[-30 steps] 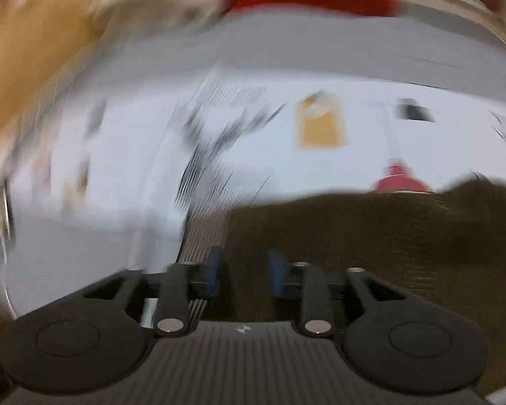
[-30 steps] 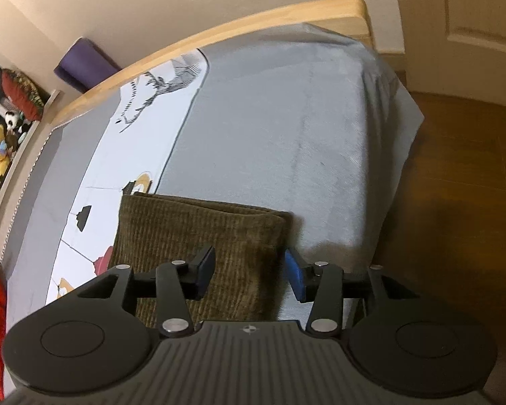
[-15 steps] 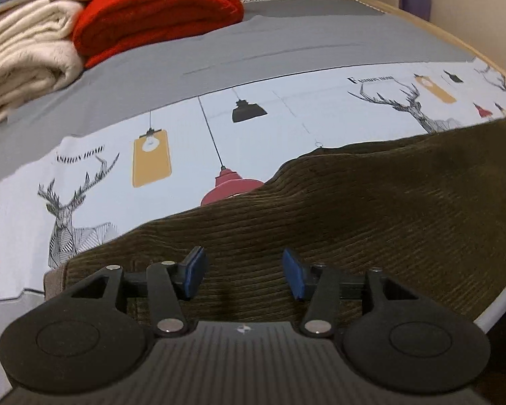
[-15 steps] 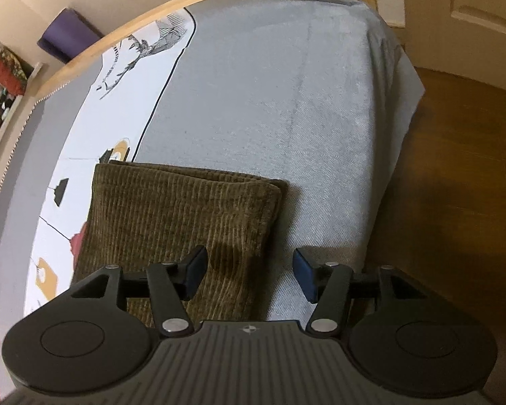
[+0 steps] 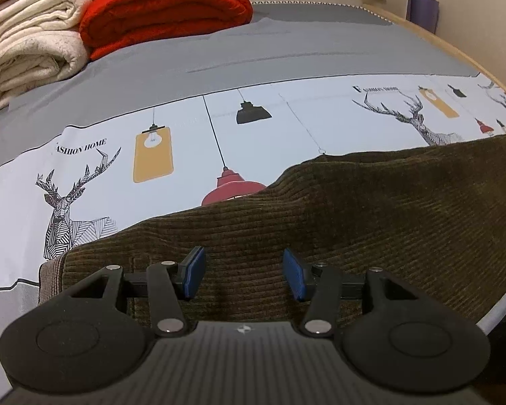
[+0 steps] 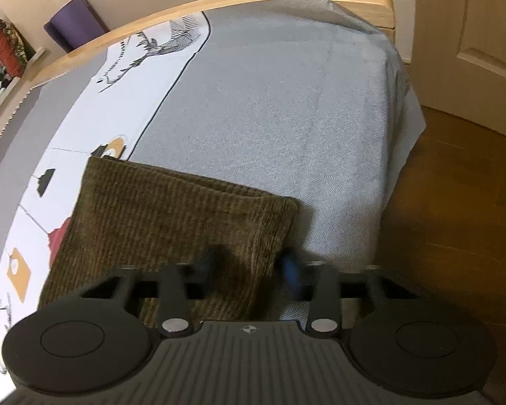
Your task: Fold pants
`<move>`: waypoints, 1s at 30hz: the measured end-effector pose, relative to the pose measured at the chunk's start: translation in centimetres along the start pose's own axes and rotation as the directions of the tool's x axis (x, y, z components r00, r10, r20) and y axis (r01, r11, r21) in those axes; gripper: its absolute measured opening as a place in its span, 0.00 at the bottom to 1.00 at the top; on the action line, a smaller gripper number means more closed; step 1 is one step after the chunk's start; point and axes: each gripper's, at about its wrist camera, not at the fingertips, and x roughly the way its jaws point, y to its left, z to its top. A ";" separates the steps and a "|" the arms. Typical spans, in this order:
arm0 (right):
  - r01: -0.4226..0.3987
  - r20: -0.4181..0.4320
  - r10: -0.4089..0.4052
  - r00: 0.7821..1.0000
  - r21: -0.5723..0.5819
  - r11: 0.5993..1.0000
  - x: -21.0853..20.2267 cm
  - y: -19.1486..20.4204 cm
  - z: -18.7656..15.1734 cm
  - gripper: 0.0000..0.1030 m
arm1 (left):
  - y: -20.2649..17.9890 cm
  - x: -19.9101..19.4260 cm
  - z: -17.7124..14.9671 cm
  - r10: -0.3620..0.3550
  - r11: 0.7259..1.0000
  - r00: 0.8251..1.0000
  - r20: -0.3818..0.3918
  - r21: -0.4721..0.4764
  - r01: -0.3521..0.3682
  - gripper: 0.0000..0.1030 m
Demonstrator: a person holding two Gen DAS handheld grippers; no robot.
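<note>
The left gripper (image 5: 244, 273), swinging in a blur a second ago, now hangs steady over the pants (image 5: 371, 209), its jaws spread wider. The right gripper (image 6: 249, 270) has shifted toward the pants' near right corner; its jaws, widest half a second ago, are narrowing around that edge, blurred.

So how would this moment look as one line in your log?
pants: flat on bed | left gripper: open, over pants | right gripper: open, straddling pants edge

Pants (image 5: 354, 222) on bed (image 5: 286, 50), blankets (image 5: 118, 23) behind.
</note>
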 end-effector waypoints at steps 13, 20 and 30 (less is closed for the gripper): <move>-0.109 0.273 0.197 0.942 -0.306 0.946 -11.2 8.8 -3.0 0.12 | 1.0 -1.0 0.3 -0.025 0.998 1.000 0.017 -0.057 0.026 0.54; -0.195 0.170 0.587 0.791 -0.840 0.506 -23.6 18.4 -20.8 0.12 | 2.3 -1.4 -0.5 -0.024 0.995 1.000 0.007 -0.092 0.024 0.54; -0.242 -0.371 0.246 0.896 -0.869 -0.431 -19.5 18.3 -45.7 0.27 | 3.7 -1.2 -1.7 -0.044 0.990 0.998 -0.046 -0.135 0.037 0.56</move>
